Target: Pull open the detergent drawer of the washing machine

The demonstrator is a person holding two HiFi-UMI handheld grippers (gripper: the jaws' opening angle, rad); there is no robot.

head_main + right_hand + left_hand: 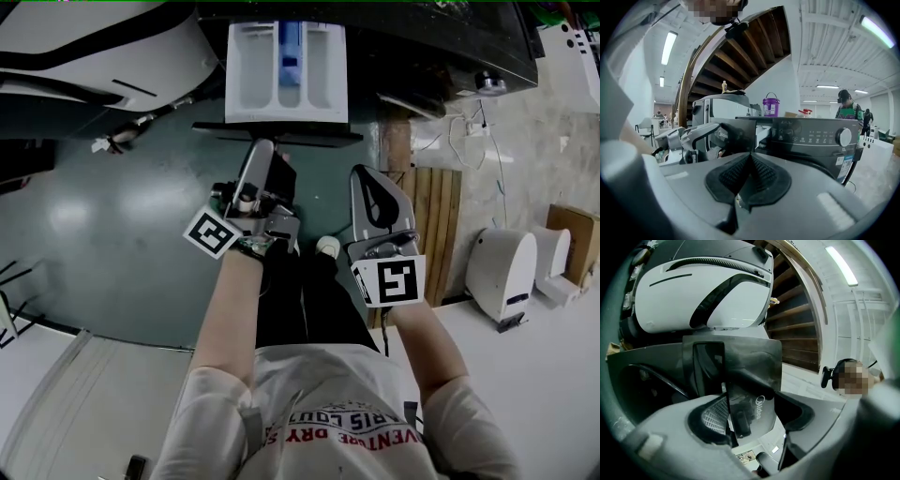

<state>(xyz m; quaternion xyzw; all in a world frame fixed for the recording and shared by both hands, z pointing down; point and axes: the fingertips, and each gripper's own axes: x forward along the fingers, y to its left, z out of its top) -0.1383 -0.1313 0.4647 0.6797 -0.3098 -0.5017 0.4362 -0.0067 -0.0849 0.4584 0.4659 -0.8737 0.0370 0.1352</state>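
Head view only: white plastic detergent drawer tray with blue insert (pixel 253 75) standing well out of dark grey front-load washing machine (pixel 431 42), over green floor (pixel 112 216). Glossy black drawer front panel (pixel 281 133) at the tray's near end. Left gripper (pixel 265 147) reaching that panel, rolled onto its side, angled slightly upward. Bare left forearm (pixel 225 319) stretched forward. Right gripper (pixel 368 176) held beside it to the right, short of the panel, touching nothing, tipped a little downward.

Left gripper view only: jaws wide apart but clamped on the front panel across its height, a pad against each edge, "Midea" lettering between them. White rounded machine (pixel 693 296) behind.

Right gripper view only: jaws pressed together, ribbed pads meeting, nothing between. Beyond them, the washer's control fascia with white round knob (pixel 842 137) and purple lidded bucket (pixel 771 104) on top. Left gripper on the panel visible at left. Person in a green top (pixel 847 111) far back.
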